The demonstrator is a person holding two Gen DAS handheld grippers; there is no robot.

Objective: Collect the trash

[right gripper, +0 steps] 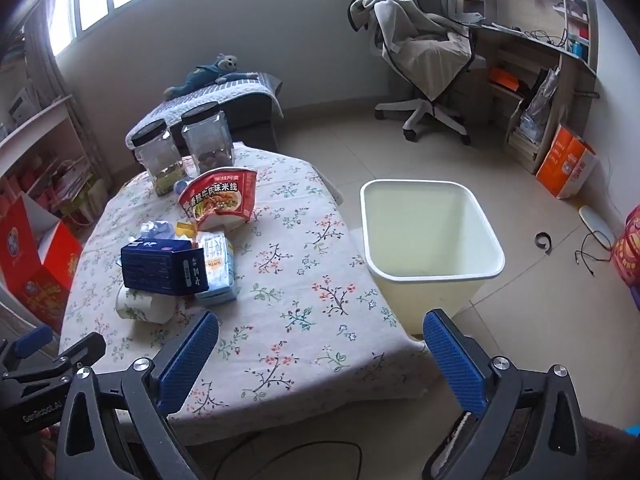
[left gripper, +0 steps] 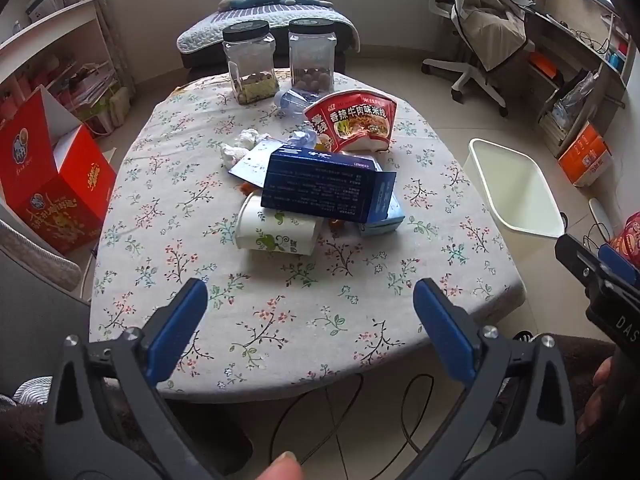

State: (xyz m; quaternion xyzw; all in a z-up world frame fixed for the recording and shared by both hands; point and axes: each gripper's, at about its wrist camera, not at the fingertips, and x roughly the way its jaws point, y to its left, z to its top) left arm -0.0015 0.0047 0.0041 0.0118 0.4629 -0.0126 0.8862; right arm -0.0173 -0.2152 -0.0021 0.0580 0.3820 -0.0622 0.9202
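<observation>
A heap of trash lies mid-table: a dark blue box (left gripper: 320,186) (right gripper: 160,266) on top of a tipped paper cup (left gripper: 276,232) (right gripper: 142,306), a red noodle bowl (left gripper: 352,120) (right gripper: 220,198), a pale milk carton (right gripper: 218,268), crumpled tissues (left gripper: 240,146) and a squashed bottle (left gripper: 292,100). A cream waste bin (right gripper: 430,240) (left gripper: 516,188) stands on the floor right of the table. My left gripper (left gripper: 310,312) is open over the table's near edge, nothing between its fingers. My right gripper (right gripper: 320,348) is open too, near the table's front right corner and the bin.
Two clear jars with black lids (left gripper: 250,62) (left gripper: 312,54) stand at the table's far side. A red gift box (left gripper: 52,184) sits on the floor to the left. An office chair (right gripper: 424,64), a desk with shelves and an orange box (right gripper: 564,168) are further right. Cables lie on the floor.
</observation>
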